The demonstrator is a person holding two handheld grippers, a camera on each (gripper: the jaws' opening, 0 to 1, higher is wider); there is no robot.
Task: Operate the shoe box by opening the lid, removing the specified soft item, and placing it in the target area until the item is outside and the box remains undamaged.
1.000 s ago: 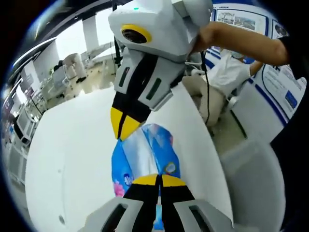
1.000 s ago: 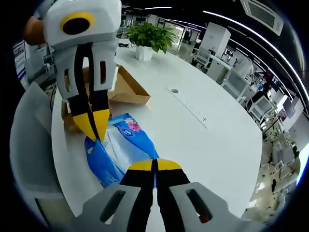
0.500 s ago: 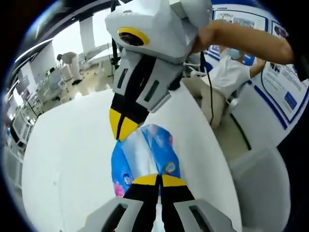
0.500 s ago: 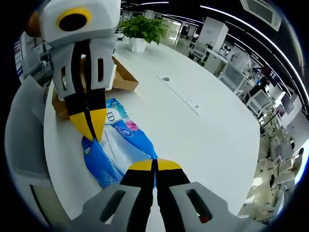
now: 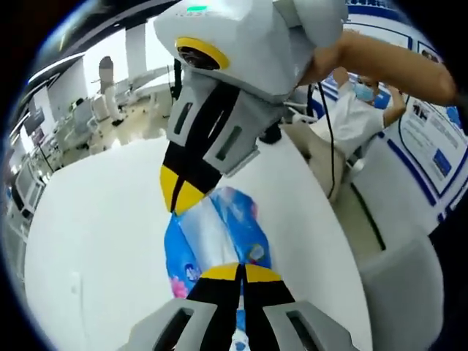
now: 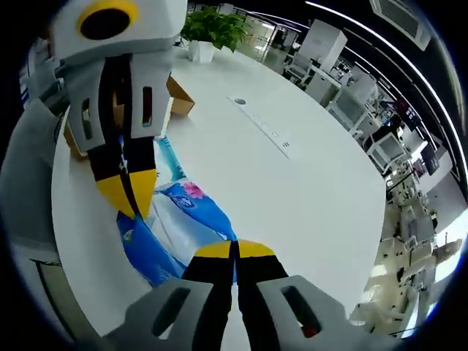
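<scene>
The blue pack [image 5: 219, 241] stretched between both grippers, its long axis running from one to the other. The left gripper [image 5: 240, 272] pinched one end with closed jaws; the right gripper [image 6: 234, 248] clamped the other. It hung above the white table [image 6: 292, 190], near its edge. The box [image 6: 175, 102] sat beyond, by a plant [image 6: 212, 29].

Glossy blue plastic wrap on the tissue pack [image 5: 219, 238]; smooth, matt white table [image 6: 292, 197]; brown cardboard shoe box [image 6: 179, 102]; grey plastic gripper shells.
</scene>
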